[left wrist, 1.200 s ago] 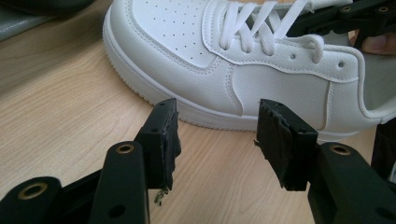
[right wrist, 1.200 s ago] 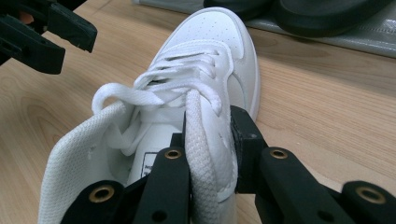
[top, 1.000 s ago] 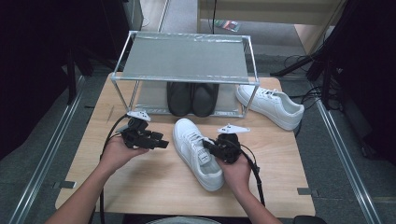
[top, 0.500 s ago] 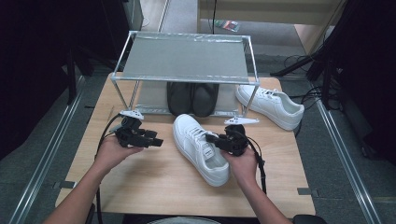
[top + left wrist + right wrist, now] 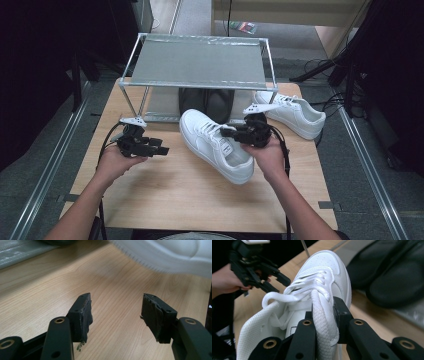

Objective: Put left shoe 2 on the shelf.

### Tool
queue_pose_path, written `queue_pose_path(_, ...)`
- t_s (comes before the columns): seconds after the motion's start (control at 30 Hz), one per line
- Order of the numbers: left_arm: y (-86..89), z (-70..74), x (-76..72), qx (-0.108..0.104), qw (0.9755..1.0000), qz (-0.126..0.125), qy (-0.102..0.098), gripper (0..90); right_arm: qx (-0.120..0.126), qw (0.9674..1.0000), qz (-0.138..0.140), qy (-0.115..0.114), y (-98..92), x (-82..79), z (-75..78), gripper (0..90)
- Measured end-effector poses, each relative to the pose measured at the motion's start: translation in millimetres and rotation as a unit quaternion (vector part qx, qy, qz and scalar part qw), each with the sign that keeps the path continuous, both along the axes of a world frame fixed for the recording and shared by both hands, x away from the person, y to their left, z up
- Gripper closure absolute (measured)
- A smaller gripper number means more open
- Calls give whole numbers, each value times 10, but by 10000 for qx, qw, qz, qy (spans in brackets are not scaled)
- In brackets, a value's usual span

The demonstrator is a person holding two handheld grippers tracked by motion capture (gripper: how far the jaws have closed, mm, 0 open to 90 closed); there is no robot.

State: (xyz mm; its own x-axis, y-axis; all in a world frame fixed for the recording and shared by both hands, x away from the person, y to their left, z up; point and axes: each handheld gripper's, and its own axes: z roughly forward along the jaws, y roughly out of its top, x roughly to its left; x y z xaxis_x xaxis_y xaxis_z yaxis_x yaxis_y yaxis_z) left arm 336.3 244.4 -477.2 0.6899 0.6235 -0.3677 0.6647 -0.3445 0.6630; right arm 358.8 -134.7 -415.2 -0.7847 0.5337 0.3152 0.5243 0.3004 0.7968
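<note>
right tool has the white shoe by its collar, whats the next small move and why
Probably carry the white shoe forward toward the shelf rack, beside the black shoes. The right tool is clamped on its padded collar, with the toe pointing at the rack. The left tool is open with nothing between its pads, so it can stay clear.

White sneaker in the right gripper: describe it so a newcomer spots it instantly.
Start at the metal rack on the wooden table. In front of it, the white sneaker is gripped at its collar by the right gripper. Its twin lies ungripped, far right.
</note>
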Motion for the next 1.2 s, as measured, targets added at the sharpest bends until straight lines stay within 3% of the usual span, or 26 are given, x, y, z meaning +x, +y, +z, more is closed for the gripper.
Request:
queue_pose_path(0.13,6,-9,4,2,10000,9,18,419,73,9979,629,-137,5,152,191,834)
queue_pose_path(0.2,3,-14,6,11,10000,-15,35,419,81,9965,816,-184,38,207,290,834)
queue_pose_path(0.43,4,-24,4,25,10000,-28,42,419,162,9935,1111,-191,186,397,638,833)
queue_pose_path(0.63,-2,-28,3,1,10000,-34,55,419,224,9964,791,-206,290,576,920,832)
queue_pose_path(0.7,-4,-28,4,-3,10000,-61,58,419,193,9983,510,-186,338,668,1069,831)
queue_pose_path(0.87,-20,-26,0,-59,9998,-152,96,419,172,9995,-27,-244,403,862,1279,831)
queue_pose_path(1.0,-36,-21,0,-90,9997,-198,116,419,112,9972,-690,-266,468,1012,1363,830)
queue_pose_path(1.1,-83,9,-16,-193,9995,-263,35,418,31,9945,-974,-379,511,1108,1361,830)
queue_pose_path(1.2,-121,34,-27,-211,9991,-363,-41,418,-41,9911,-1289,-334,582,1235,1329,831)
